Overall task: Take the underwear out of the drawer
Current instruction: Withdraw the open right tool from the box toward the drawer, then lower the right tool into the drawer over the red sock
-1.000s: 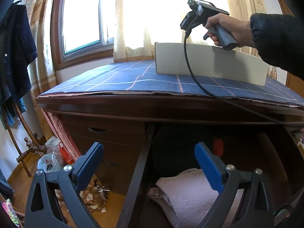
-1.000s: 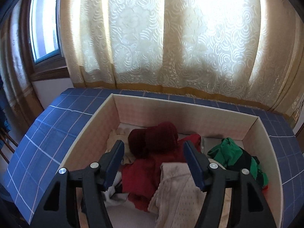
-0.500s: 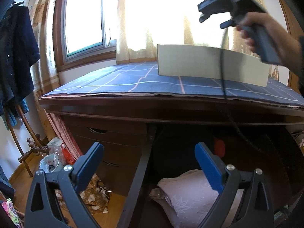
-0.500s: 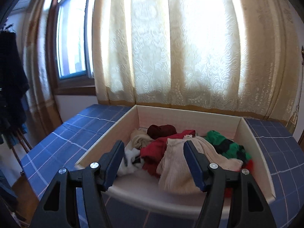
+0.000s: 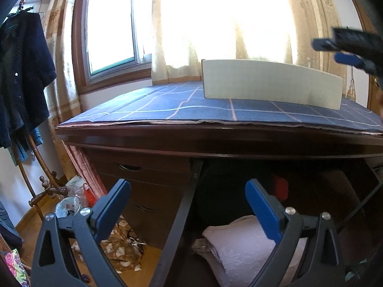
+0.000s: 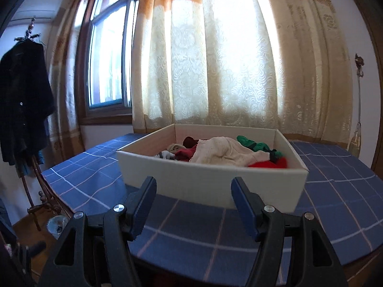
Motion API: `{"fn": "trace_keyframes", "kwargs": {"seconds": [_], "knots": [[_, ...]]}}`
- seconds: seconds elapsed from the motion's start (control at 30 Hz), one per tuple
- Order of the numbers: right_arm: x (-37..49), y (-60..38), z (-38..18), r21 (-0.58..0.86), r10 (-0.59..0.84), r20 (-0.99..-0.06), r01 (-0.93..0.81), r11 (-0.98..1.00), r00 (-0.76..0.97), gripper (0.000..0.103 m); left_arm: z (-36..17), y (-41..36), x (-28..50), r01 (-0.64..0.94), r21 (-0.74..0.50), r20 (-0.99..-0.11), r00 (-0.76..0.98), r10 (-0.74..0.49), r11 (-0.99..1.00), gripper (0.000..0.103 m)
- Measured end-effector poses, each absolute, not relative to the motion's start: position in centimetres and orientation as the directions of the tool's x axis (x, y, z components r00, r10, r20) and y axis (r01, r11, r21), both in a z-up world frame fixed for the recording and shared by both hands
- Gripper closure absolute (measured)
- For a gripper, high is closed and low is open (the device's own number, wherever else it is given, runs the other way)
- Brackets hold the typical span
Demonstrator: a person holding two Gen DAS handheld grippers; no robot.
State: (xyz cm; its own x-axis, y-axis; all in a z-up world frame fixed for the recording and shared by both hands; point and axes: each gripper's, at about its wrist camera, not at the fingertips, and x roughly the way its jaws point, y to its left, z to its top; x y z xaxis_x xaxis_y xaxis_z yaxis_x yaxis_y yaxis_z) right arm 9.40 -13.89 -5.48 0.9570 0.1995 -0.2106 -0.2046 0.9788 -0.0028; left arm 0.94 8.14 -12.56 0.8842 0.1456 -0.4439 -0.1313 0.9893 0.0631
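A dark wooden desk [image 5: 215, 141] fills the room's window side, its top covered by a blue checked cloth [image 6: 203, 227] with lit cream curtains [image 6: 215, 59] hanging behind. On the cloth stands a white box [image 6: 210, 181], open at the top, holding a heap of small clothes: a cream piece [image 6: 222, 153] draped over red [image 6: 268, 163] and green [image 6: 251, 143] ones. Below the desktop an open drawer [image 5: 182, 215] is pulled out, and the underwear [image 5: 239, 246], a pale pink lacy fold, lies in its near end with dark and red cloth further back in the shadow. A dark coat [image 6: 21, 100] hangs on a wooden stand at the left. The left gripper [image 5: 188, 205] hovers over the drawer's left wall, its blue pads spread wide with nothing between them, the pink fold just under the right finger. The right gripper [image 6: 194, 203] is above the cloth before the box's near wall, its jaws likewise parted and empty; in the left view it shows as a blur at the right edge
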Motion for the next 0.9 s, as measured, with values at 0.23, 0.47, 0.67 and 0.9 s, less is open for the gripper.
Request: {"fn": "trace_keyframes", "kwargs": {"seconds": [0.23,0.47,0.67,0.9], "knots": [[5.9,-14.2,-9.6,-0.037,0.295,-0.193,-0.308,0.951,0.936,0.036,-12.5,8.2,0.9,-0.151,0.067,-0.435,0.885,0.165,0.986,0.005],[6.1,-15.4,-12.5,0.023,0.298,-0.239,-0.301,0.953,0.924,0.036,-12.5,8.0,1.1,-0.159,0.089,-0.441,0.879,0.182,0.983,0.002],[6.0,-15.0,-13.2,-0.005,0.306,-0.281,-0.321,0.947,0.910,0.036,-12.5,7.9,1.0,-0.156,0.086,-0.441,0.879,0.178,0.984,0.002],[6.4,-14.3,-13.4,-0.017,0.359,-0.363,-0.392,0.920,0.860,0.036,-12.5,7.8,1.0,-0.159,0.102,-0.449,0.874,0.188,0.982,0.002]]}}
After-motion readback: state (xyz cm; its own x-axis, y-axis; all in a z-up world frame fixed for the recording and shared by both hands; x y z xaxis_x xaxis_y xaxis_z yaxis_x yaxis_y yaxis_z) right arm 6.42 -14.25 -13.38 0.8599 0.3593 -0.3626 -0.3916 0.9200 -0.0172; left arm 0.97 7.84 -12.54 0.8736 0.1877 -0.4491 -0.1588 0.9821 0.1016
